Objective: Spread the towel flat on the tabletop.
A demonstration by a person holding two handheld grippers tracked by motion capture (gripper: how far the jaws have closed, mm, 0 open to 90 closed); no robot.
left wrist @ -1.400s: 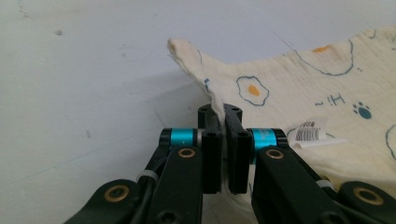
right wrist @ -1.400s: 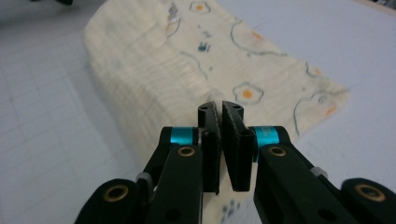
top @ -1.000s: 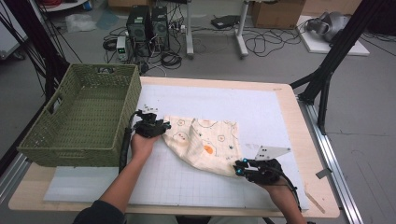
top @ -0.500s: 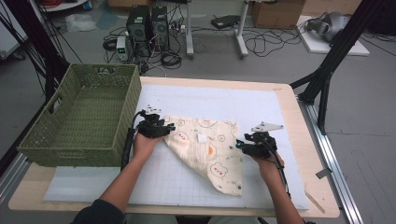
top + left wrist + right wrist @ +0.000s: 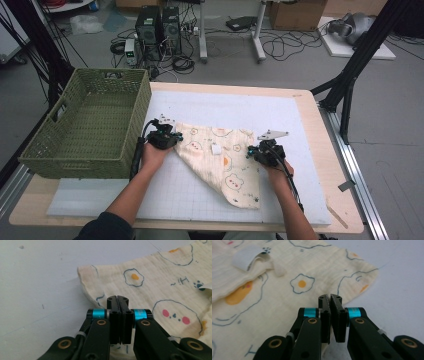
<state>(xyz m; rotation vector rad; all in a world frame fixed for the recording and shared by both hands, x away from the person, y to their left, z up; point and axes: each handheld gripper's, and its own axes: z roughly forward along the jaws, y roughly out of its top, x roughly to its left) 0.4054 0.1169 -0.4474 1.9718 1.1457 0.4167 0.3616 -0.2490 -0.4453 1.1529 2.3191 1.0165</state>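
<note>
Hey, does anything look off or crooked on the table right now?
The cloth lies askew, one corner trailing toward the near edge of the mat, a fold across its middle. A small white tag sticks up there. Nothing looks spilled or damaged.

Even, diffuse light falls from above, with no glare on the white mat of the desk (image 5: 280, 120). The high view is soft and slightly grainy, and fine detail smears. Shadows are faint: a pale one lies just under the cloth (image 5: 155, 287) edge ahead of the left gripper (image 5: 117, 298). In both gripper views the black arms closest to the lens are blurred, while the cloth beyond the right gripper (image 5: 330, 297) is sharper. The floor beyond the desk is dimmer.
</note>
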